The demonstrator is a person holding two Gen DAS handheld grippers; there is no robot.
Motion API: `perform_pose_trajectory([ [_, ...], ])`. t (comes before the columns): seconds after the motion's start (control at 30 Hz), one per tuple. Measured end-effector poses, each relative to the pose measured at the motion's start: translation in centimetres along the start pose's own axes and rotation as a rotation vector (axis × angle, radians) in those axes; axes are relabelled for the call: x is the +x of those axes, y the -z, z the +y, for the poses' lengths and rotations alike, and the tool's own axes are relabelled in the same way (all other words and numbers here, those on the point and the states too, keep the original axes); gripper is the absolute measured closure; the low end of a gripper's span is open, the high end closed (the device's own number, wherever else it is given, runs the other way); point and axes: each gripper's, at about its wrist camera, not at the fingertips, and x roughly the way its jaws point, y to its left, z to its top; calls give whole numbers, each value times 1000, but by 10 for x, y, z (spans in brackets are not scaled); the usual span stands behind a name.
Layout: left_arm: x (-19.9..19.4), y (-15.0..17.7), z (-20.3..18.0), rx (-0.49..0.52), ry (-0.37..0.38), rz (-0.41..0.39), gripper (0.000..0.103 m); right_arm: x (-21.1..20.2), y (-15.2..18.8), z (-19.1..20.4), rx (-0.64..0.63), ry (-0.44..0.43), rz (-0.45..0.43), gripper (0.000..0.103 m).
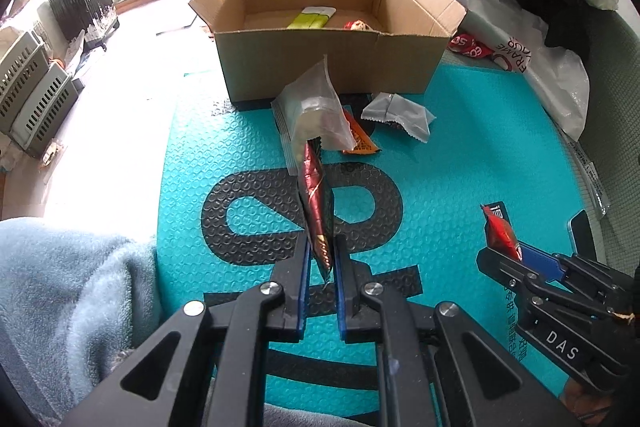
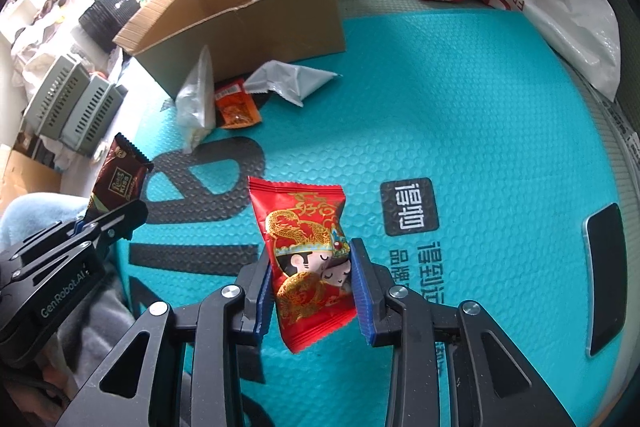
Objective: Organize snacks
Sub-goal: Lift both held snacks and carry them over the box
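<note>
In front of the open cardboard box (image 1: pixel 320 39) on a teal bubble mat (image 1: pixel 460 163), a person's two hand-held grippers each carry a snack. The box, largest and stiffest thing here, stands with its flaps up and already holds a yellow-green packet (image 1: pixel 310 19) and a small red sweet (image 1: pixel 359 25) on its floor. Against the box's near wall lie a clear packet (image 2: pixel 196 95), a grey packet (image 2: pixel 292 81) and an orange sachet (image 2: pixel 237 105), all loose on the mat. Nearer than these to the camera, the right gripper (image 2: pixel 312 287) pinches a red pillow pack (image 2: pixel 308 259) across its middle, jaws partly closed on the puffed film; it looks light, air-filled and slippery, best held by a crimped end seam so the contents are not crushed. To the box's left front, the left gripper (image 1: pixel 322 259) is clamped almost fully closed on the lower edge of a slim brown chocolate bar (image 1: pixel 316 203), seemingly light and snappable, safest gripped flat at its sealed end.
</note>
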Motion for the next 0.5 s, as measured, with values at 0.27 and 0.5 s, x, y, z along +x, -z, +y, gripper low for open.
perform_pose_trajectory([
  [0.27,-31,-27,1,4,6,-80,92,-23,-15,16,-20,-23,-47,70],
  [0.5,-57,-63,1,13,22,-153,92,-53,-46,32,-56,-41,-117,70],
])
